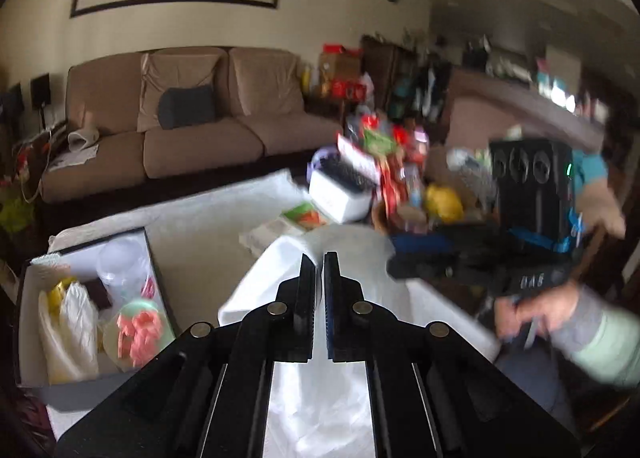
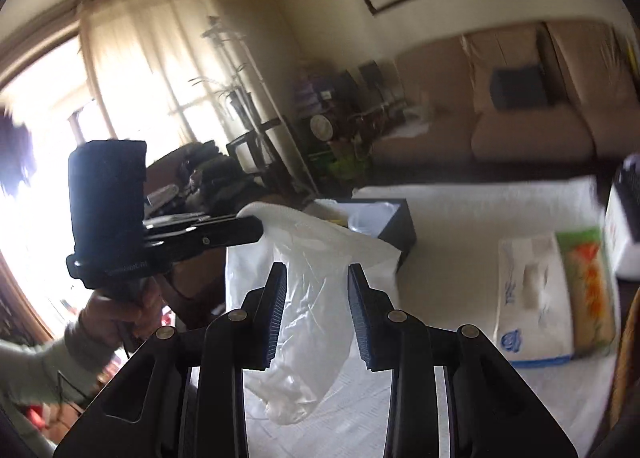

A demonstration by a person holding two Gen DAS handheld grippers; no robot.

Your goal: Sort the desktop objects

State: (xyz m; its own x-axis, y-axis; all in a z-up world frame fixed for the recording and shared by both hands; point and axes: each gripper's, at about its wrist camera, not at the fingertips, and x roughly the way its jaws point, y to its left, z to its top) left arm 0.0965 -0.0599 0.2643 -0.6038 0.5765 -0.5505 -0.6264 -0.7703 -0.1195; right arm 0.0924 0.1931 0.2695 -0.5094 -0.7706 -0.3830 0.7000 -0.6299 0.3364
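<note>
My left gripper is pressed together on a white plastic bag, which hangs above the tabletop. My right gripper is spread, with the bag between its fingers; contact cannot be determined. Motion blur obscures the storage box contents.

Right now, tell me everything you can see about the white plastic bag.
The white plastic bag is thin, translucent and crinkled. It hangs off the table, pinched at its top by the shut left gripper, and droops to a bunched bottom. The open right gripper frames it without clear contact. Behind it sits the dark storage box.
</note>
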